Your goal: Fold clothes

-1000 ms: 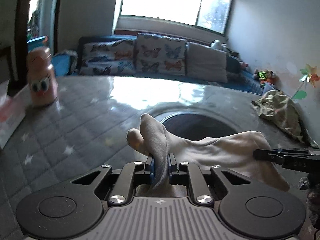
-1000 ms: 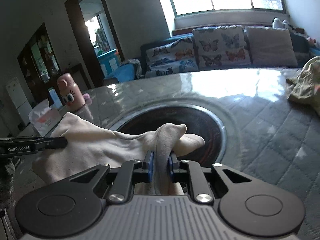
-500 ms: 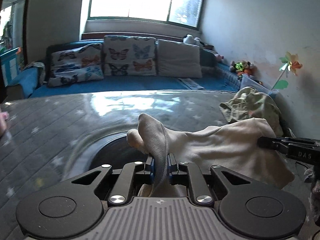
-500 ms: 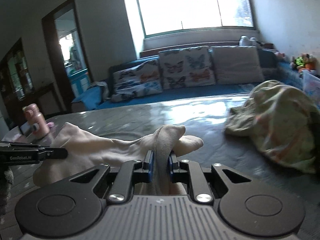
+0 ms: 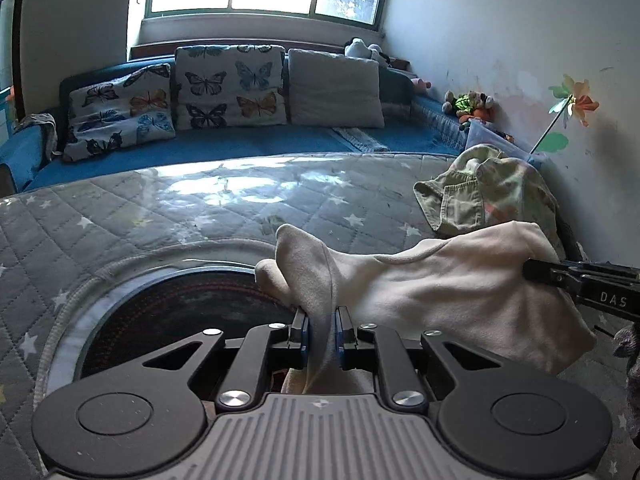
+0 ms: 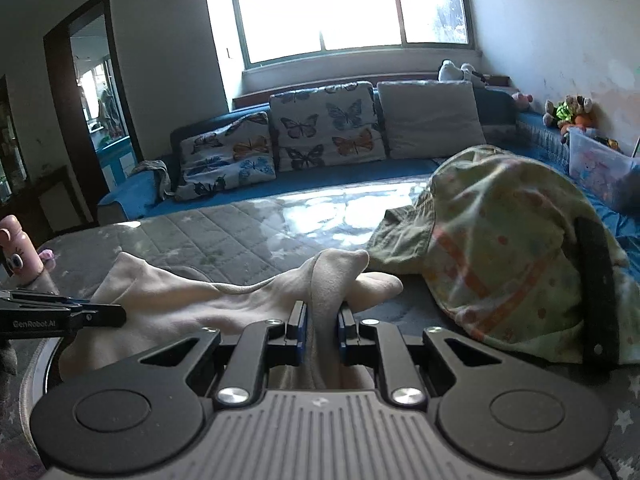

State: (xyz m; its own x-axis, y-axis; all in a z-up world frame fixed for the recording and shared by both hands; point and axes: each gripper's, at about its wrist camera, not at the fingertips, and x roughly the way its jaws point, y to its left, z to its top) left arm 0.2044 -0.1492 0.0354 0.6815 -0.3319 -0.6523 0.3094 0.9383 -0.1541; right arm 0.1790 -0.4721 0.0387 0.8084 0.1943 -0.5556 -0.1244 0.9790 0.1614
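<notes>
A cream garment (image 5: 448, 284) hangs stretched between both grippers above the grey quilted table (image 5: 168, 208). My left gripper (image 5: 320, 320) is shut on one bunched end of it. My right gripper (image 6: 319, 318) is shut on the other end (image 6: 180, 304). Each gripper shows in the other's view: the right one (image 5: 580, 284) at the right edge, the left one (image 6: 60, 316) at the left edge. A pile of green patterned clothes (image 6: 500, 248) lies on the table to the right, close beside the right gripper.
A dark round inset (image 5: 180, 312) with a pale rim sits in the table under the garment. A pink bottle with cartoon eyes (image 6: 18, 252) stands at the table's left edge. Behind is a blue sofa (image 5: 240, 140) with butterfly cushions, and a wall to the right.
Both grippers have swung to the right with the cream garment still clamped. The pink bottle has left the left wrist view and the green clothes pile has come close in both views.
</notes>
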